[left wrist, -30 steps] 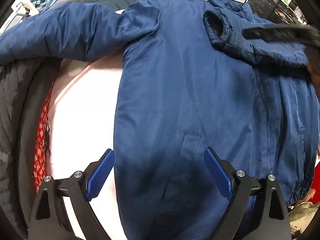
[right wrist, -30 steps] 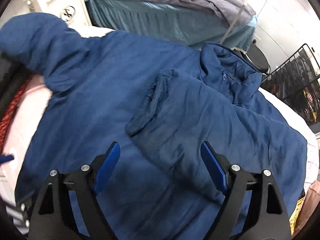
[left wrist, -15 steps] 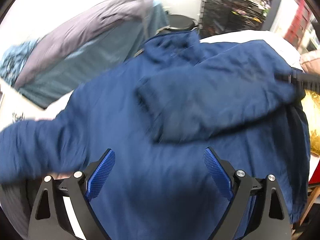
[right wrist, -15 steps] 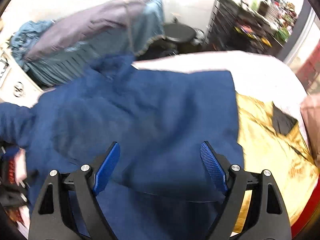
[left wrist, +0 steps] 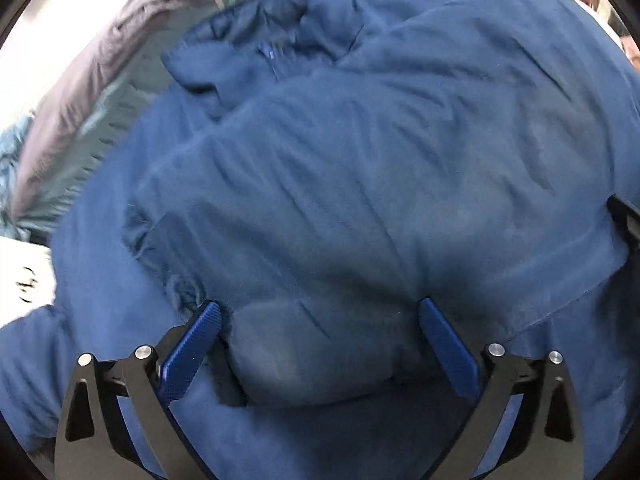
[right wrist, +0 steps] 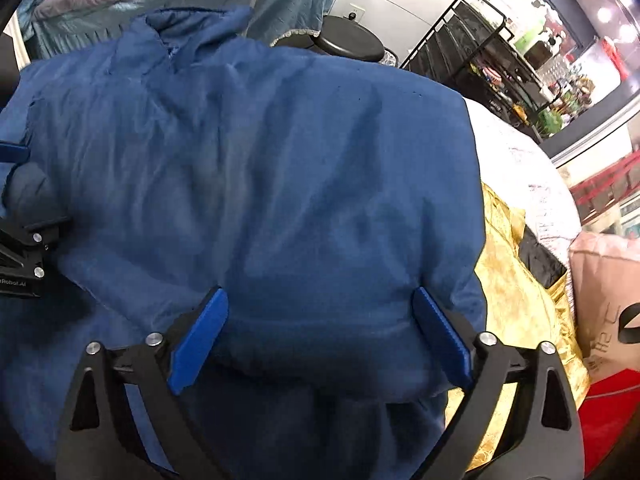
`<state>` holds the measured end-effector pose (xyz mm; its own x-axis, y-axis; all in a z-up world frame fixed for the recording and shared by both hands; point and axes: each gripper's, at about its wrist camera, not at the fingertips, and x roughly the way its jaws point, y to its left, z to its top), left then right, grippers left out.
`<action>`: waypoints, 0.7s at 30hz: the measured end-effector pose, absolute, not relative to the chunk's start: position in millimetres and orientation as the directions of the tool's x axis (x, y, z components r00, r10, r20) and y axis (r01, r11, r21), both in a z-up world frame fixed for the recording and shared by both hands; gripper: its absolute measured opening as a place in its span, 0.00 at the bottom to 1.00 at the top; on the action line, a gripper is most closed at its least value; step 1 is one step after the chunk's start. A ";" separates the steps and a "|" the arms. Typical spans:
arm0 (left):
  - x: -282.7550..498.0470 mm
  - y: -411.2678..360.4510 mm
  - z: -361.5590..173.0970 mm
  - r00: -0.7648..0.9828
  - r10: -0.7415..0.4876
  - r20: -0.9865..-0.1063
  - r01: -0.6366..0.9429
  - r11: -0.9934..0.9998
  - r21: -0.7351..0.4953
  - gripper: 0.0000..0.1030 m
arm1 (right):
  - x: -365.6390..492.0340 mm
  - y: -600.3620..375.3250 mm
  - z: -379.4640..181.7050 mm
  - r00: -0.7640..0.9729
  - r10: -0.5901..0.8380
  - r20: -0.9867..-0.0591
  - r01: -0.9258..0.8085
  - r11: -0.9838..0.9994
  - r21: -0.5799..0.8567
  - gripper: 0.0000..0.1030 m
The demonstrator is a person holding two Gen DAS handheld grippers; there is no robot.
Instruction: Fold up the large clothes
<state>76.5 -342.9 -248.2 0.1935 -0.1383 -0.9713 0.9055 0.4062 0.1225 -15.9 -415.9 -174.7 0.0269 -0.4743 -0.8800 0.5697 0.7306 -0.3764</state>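
Note:
A large blue padded jacket [left wrist: 360, 160] lies spread out, front up, with its collar and zip [left wrist: 272, 56] at the far end. One sleeve is folded across the chest, its cuff [left wrist: 168, 264] at the left. My left gripper [left wrist: 318, 320] is open, its jaws on either side of the folded sleeve's padded edge. My right gripper [right wrist: 318, 312] is open too, its jaws straddling the jacket's [right wrist: 260, 168] folded side edge. The left gripper's body [right wrist: 24, 248] shows at the left of the right wrist view.
A gold cloth [right wrist: 516, 304] and a white sheet [right wrist: 516, 152] lie right of the jacket. A pink bag [right wrist: 608, 296] sits at the far right. A black stool [right wrist: 348, 42] and wire rack [right wrist: 480, 52] stand behind. A grey-and-teal quilt [left wrist: 80, 80] lies at the back left.
Both grippers have moved in low over the jacket; the folded sleeve and side now sit between their open jaws. The view has swung from the hem toward the collar.

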 end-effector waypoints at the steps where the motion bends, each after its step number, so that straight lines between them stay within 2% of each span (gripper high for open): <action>1: 79.0 -340.5 -250.1 0.181 -0.150 -0.972 0.903 0.417 0.103 0.95 | -14.2 -415.0 -178.1 0.018 -0.490 -0.871 0.565 0.724 -0.396 0.93; 9: 77.5 -333.5 -249.8 0.194 -0.185 -0.963 0.902 0.421 0.101 0.95 | -8.8 -408.8 -187.5 -0.005 -0.549 -0.836 0.560 0.691 -0.457 0.94; 15: 75.1 -322.9 -229.9 0.193 -0.183 -0.964 0.882 0.462 0.089 0.94 | -7.1 -399.0 -179.0 -0.029 -0.544 -0.838 0.557 0.688 -0.466 0.94; 17: 75.1 -309.2 -216.7 0.207 -0.209 -0.956 0.861 0.504 0.076 0.94 | -8.3 -397.5 -169.6 -0.020 -0.528 -0.849 0.569 0.692 -0.444 0.94; 21: 73.6 -262.1 -191.3 0.232 -0.252 -0.940 0.800 0.598 0.037 0.94 | -21.2 -387.8 -134.3 0.103 -0.464 -0.880 0.652 0.700 -0.293 0.94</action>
